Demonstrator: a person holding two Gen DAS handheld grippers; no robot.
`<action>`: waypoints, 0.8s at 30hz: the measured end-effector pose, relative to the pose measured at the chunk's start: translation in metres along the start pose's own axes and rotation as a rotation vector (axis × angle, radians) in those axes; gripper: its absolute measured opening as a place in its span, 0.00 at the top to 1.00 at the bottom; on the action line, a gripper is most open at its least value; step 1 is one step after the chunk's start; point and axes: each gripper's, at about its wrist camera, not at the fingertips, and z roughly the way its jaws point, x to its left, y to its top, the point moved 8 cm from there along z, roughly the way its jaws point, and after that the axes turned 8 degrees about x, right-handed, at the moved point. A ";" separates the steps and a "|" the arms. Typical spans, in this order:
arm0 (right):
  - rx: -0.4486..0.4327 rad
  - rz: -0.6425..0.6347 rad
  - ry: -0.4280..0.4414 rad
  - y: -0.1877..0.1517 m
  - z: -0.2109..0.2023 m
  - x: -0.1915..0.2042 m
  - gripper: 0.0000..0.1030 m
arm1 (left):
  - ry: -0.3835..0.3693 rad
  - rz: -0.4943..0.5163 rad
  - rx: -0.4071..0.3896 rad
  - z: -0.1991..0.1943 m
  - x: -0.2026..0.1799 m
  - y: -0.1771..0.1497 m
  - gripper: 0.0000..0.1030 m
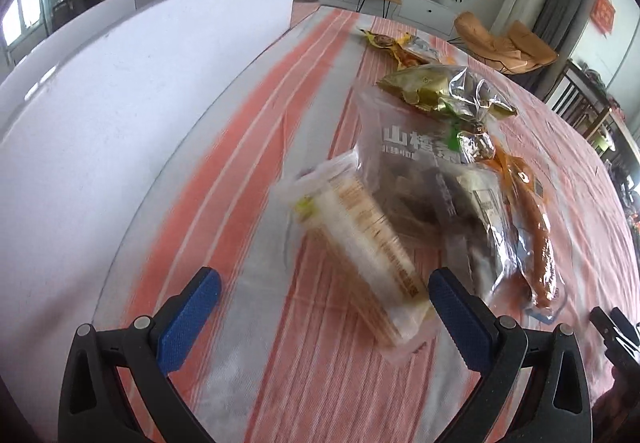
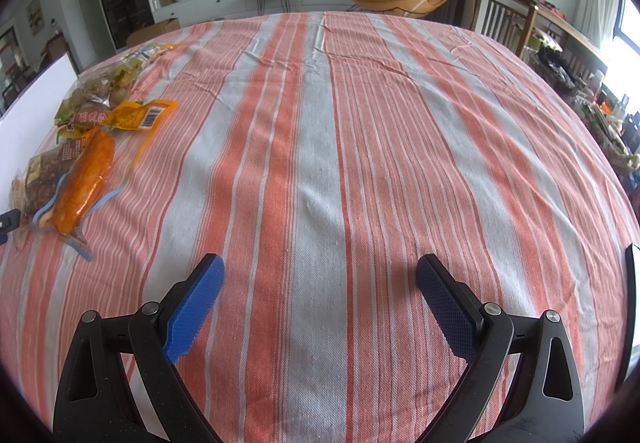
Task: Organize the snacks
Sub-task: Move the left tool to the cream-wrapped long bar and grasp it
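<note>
A white box point(image 1: 132, 91) stands along the left edge of the counter point(image 2: 360, 147), which is covered with a cloth of orange and grey stripes. The left gripper point(image 1: 324, 285) hangs above the cloth near this box, and its jaws are spread wide with nothing between the blue pads. Just in front of it lies a packet of crackers point(image 1: 360, 243) in clear wrapping, a little blurred, and its near end is close to the right pad. A clear bag with dark pieces point(image 1: 432, 195) lies partly over the crackers. To the right of this bag lies a sausage in an orange wrapper point(image 1: 540, 243), touching the bag's edge. Behind them, toward the far edge, there is a crumpled green and gold bag point(image 1: 440, 91), and further back a small yellow packet point(image 1: 400, 47).

The right gripper point(image 2: 320, 291) is over the middle of the counter, above bare cloth, well apart from the snacks. Its jaws are also released and hold nothing. In the right wrist view the whole group of snacks stays near the left edge of the counter.
</note>
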 end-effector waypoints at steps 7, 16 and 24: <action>0.000 0.000 0.000 0.000 0.000 0.000 0.04 | 0.014 0.090 -0.003 0.004 -0.008 0.007 0.29; 0.000 0.000 -0.001 0.000 0.000 0.000 0.04 | -0.001 0.180 0.026 -0.022 0.008 -0.017 0.50; 0.000 0.000 -0.001 0.000 0.000 0.000 0.04 | 0.007 0.306 0.056 -0.027 0.002 -0.040 0.15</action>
